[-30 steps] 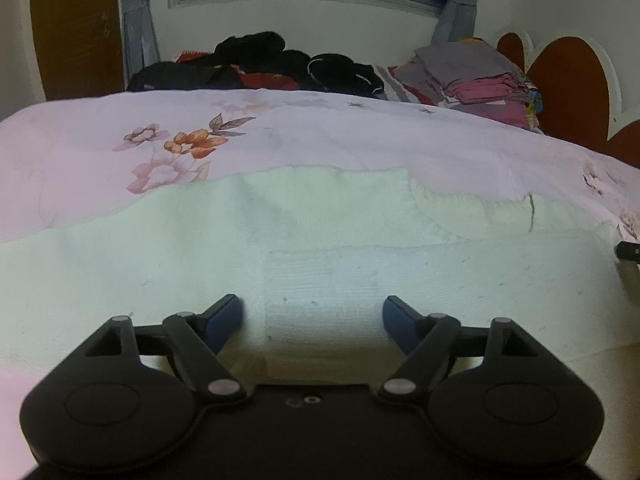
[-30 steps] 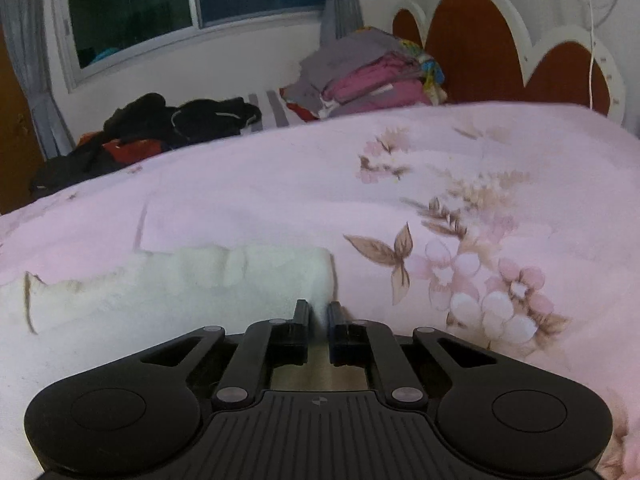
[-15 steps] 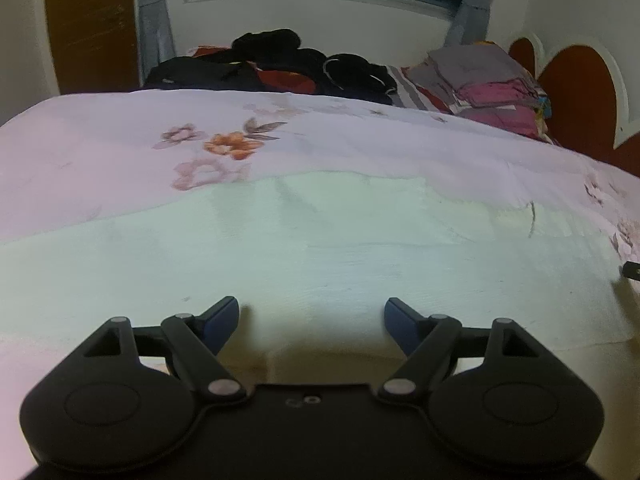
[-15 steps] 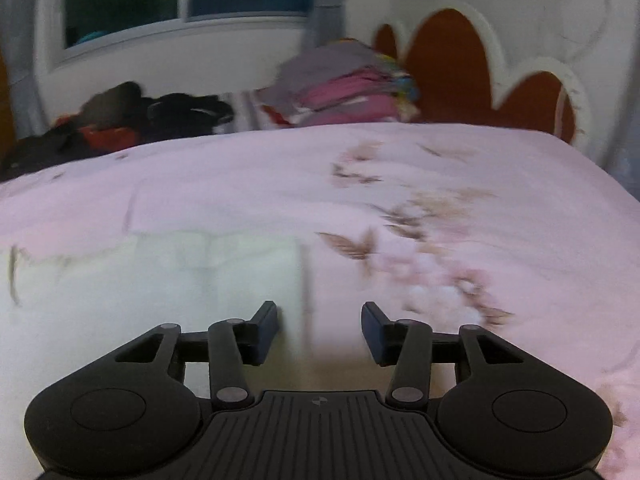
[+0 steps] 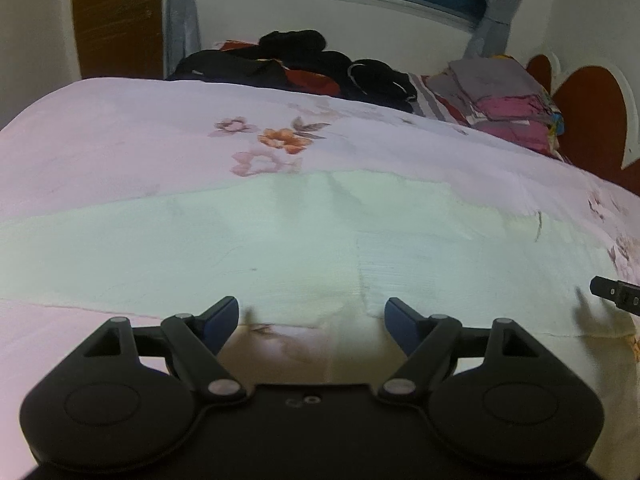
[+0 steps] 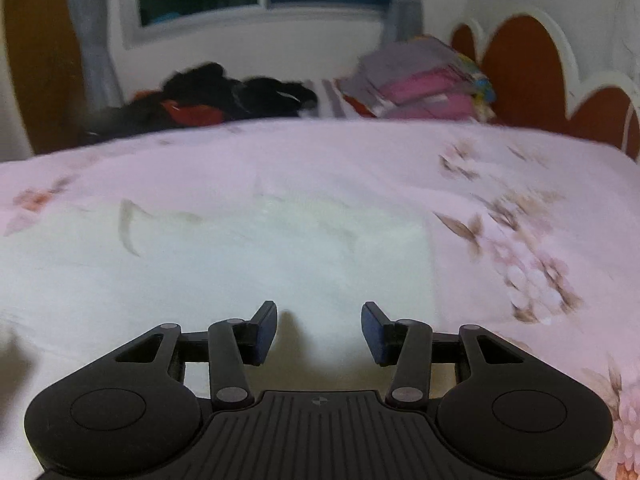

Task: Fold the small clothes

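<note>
Released since a second ago, white garment (image 6: 248,264) lies flat ahead of right gripper (image 6: 319,330), now spread empty; left gripper (image 5: 312,320) likewise wide, empty.

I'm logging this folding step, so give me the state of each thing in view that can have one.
left gripper: open, empty, over the near edge of the garment.
right gripper: open, empty, above the garment.
white knit garment: lying flat on the bed, partly folded.
folded clothes stack: stacked at the far side.
dark clothes pile: heaped, unfolded.
window curtains: drawn aside.
</note>
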A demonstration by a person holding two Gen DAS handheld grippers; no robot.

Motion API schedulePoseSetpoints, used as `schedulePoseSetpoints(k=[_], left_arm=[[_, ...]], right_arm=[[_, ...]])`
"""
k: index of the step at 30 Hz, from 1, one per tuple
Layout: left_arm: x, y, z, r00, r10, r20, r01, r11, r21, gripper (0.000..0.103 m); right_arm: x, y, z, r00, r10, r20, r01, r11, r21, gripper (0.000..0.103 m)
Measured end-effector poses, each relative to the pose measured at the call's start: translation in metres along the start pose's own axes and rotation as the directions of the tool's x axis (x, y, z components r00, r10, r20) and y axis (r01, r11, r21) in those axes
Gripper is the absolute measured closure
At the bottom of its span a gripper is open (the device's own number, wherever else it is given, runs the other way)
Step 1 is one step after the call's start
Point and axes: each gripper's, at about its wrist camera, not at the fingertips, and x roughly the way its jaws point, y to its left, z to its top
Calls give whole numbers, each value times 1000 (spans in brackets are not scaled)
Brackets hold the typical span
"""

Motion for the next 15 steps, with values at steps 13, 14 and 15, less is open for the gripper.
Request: schedulePoseSetpoints(k=[13,14,15], left_arm=[[-30,104,-10,994,111,-10,-111,982,-156,24],[-32,113,-11,993,120,-13,-120,978,-170,24],[-33,121,-12,992,127,-13,-127,975,-180,24]], right_arm=[[8,112,-4,979,195,-53,-198,978,-68,56],[9,119,-4,978,202,-54,-206,976,-78,56],[11,125,-3,976,208,-56,-212,973,-85,56]])
